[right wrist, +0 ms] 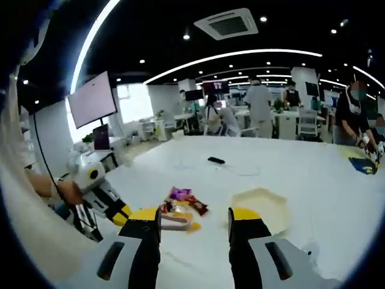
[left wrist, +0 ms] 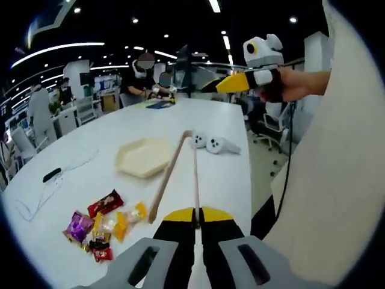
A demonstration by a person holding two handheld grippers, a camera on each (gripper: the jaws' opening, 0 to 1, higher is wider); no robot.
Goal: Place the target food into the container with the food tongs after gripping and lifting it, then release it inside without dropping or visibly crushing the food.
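Note:
My left gripper [left wrist: 195, 214] is shut on one arm of the wooden food tongs [left wrist: 171, 171]. The tongs reach forward over the white table [left wrist: 78, 150], joined at the far end, with the free arm's tip beside a pile of wrapped candies [left wrist: 103, 224]. A pale yellow hexagonal tray [left wrist: 144, 156] lies beyond the candies, with nothing in it. My right gripper [right wrist: 195, 217] is open and holds nothing. It hangs above the table with the candies [right wrist: 180, 203] and the tray [right wrist: 261, 203] ahead of it. The left gripper [right wrist: 123, 214] comes in from the left there.
Two white controllers [left wrist: 213, 143] lie past the tongs' far end. A black object [left wrist: 51, 175] with a thin cable lies on the table's left side. A hand holds the right gripper [left wrist: 227, 84] up at the right. People and desks stand beyond the table.

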